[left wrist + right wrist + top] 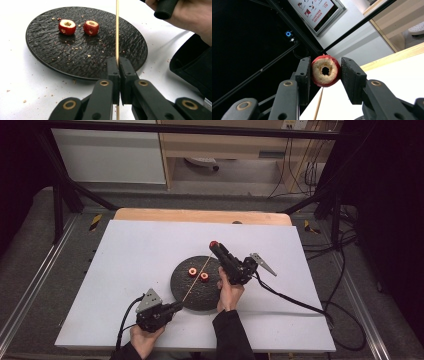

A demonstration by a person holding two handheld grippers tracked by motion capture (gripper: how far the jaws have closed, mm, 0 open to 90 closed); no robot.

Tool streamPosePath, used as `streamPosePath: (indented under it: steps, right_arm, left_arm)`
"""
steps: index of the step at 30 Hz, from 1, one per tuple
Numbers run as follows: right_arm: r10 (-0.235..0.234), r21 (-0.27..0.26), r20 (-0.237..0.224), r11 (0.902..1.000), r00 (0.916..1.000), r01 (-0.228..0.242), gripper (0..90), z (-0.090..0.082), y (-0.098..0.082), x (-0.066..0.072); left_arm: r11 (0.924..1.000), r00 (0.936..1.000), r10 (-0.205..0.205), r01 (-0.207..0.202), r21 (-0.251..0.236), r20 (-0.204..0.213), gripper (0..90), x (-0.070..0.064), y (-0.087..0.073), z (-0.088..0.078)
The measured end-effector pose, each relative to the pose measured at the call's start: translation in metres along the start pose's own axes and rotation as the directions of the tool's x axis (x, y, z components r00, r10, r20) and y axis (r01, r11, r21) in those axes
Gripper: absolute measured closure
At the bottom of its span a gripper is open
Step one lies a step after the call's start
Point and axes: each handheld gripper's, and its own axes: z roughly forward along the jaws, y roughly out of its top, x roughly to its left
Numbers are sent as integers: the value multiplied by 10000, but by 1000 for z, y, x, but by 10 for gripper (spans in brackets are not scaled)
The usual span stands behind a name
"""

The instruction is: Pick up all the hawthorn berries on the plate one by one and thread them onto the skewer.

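Left gripper (118, 62) has its fingers clamped on a thin wooden skewer (117, 30) that slants up across the black plate (45, 55), frame centre. Right gripper (325, 72) pinches a cored red fruit piece (325, 71) at the skewer's upper tip – two more fruit pieces (67, 27) sit on the plate.

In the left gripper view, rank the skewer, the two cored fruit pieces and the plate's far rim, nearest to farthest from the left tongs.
1. Skewer: clamped in the left tongs.
2. Right-hand fruit piece: mid-plate.
3. Left-hand fruit piece: slightly farther, leftward.
4. Plate's far rim: at the back.
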Motion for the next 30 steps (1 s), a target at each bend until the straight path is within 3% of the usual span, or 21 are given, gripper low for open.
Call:
streamPosePath:
  steps: [10,22,30]
  right_arm:
    - [27,10,-24,10000,10000,-27,616,0,-1,0]
    - [125,-97,6,9999,9999,-125,617,0,-5,-1]
    - [154,-24,13,9999,9999,-154,617,-1,-7,0]
  left_arm:
    - [10000,10000,-63,63,-53,-50,877,-1,1,1]
    - [9964,9971,-755,751,-397,-76,878,-12,6,9]
    - [9947,9958,-901,891,-505,-181,878,-16,12,15]
